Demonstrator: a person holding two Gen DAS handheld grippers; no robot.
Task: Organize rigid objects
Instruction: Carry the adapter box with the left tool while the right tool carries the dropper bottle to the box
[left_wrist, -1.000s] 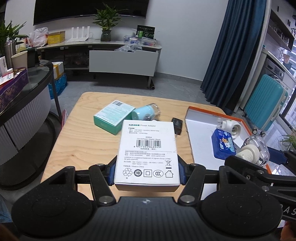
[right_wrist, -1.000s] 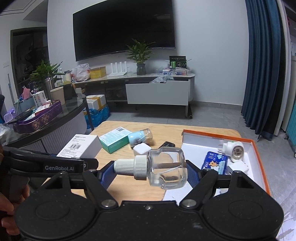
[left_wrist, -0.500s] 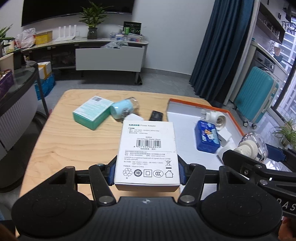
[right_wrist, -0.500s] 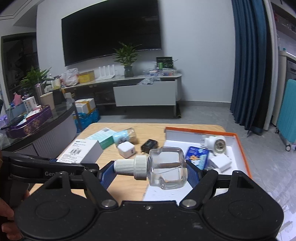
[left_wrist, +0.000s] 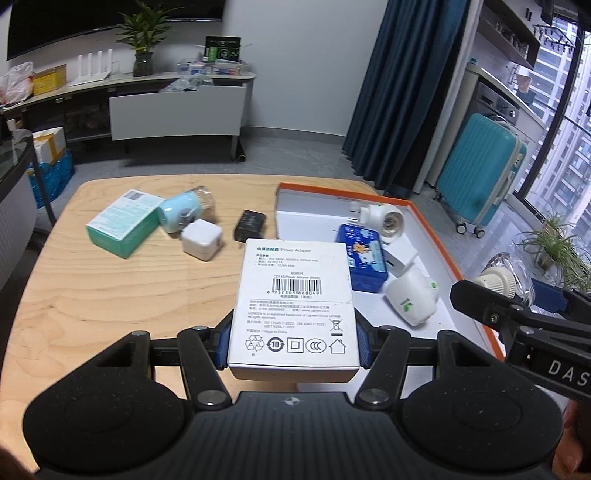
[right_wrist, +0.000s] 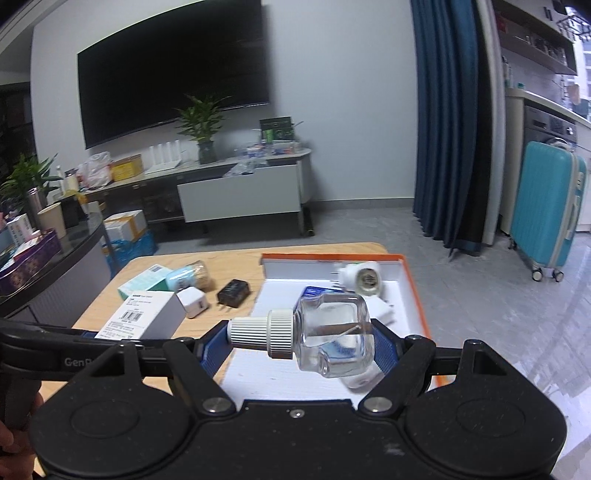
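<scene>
1. Left gripper (left_wrist: 293, 347) clamping white box (left_wrist: 295, 295) flat, label up, over table's (left_wrist: 92, 306) near edge.
2. Right gripper (right_wrist: 295, 347) pinching clear bottle (right_wrist: 328, 339) sideways above tray (right_wrist: 413, 291), probably for setting down inside.

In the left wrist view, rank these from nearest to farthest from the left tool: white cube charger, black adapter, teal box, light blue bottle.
From the left tool, which grips the white box:
1. White cube charger, on the table ahead and left.
2. Black adapter, just beyond, nearer the tray.
3. Light blue bottle and teal box, far left: too close to call.
</scene>
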